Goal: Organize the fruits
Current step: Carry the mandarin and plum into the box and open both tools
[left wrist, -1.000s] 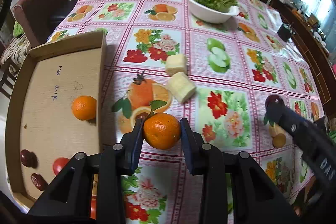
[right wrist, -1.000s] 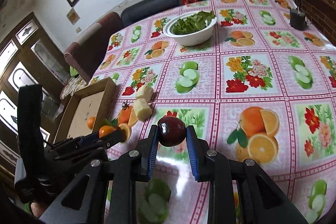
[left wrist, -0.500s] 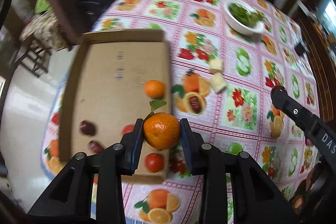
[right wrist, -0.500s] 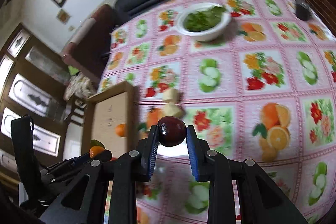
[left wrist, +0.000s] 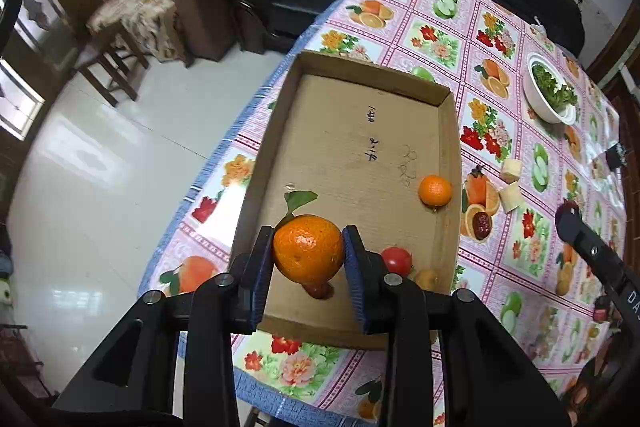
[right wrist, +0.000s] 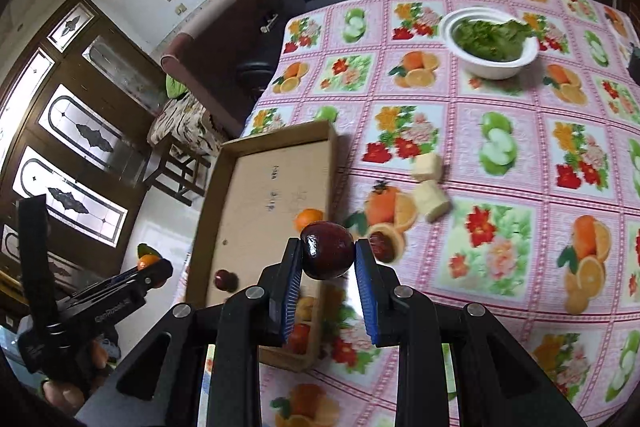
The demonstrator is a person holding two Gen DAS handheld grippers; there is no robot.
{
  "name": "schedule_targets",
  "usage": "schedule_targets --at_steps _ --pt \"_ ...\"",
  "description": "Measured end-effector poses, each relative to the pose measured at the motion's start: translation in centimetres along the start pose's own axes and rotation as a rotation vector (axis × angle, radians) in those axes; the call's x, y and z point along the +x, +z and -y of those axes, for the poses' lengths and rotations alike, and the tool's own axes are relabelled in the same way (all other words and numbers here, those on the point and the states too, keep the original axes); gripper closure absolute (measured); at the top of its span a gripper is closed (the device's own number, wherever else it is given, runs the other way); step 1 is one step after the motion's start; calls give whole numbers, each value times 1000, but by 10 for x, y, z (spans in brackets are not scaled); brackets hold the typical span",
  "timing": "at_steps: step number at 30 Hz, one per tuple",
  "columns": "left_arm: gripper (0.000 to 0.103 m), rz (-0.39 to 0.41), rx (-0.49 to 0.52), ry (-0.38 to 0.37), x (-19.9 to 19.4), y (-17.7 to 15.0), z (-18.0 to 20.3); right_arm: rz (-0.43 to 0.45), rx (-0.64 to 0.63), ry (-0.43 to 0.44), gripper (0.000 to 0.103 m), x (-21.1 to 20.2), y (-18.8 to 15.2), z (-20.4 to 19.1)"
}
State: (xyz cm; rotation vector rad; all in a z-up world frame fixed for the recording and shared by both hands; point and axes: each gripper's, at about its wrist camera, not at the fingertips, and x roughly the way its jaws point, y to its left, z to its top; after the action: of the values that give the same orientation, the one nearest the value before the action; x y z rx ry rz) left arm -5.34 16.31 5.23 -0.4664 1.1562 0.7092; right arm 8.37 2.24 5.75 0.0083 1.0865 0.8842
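The left gripper [left wrist: 308,251] has its fingers clamped across the middle of a leafy mandarin [left wrist: 307,248], held above the near end of the cardboard tray [left wrist: 450,131]; its loose rind looks soft, so a gentle squeeze at the widest part should suit. The right gripper [right wrist: 327,255] fingers grasp a dark plum [right wrist: 327,255], probably smooth, slippery and easily bruised, over the tray's edge on the bench [right wrist: 500,227].

Box [left wrist: 352,147] floor: handwritten blue marks ahead of left gripper [left wrist: 307,253], two short groups, not legible; faint pencil scribble beside them.
Right gripper body [left wrist: 600,263], seen at right edge of left view: white letters "DA", rest cut off.
Left gripper body, in right view: pale embossed wording, unreadable.
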Motion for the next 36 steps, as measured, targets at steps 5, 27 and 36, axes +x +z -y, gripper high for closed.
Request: schedule_targets --at_steps 5,27,36 --pt "71 -37 43 -14 21 12 7 30 -16 -2 76 14 14 -20" --pt "71 -73 80 -20 52 14 0 -42 -33 -5 76 90 19 -41" --pt "71 -82 86 -12 79 19 4 -98 -127 -40 76 144 27 -59"
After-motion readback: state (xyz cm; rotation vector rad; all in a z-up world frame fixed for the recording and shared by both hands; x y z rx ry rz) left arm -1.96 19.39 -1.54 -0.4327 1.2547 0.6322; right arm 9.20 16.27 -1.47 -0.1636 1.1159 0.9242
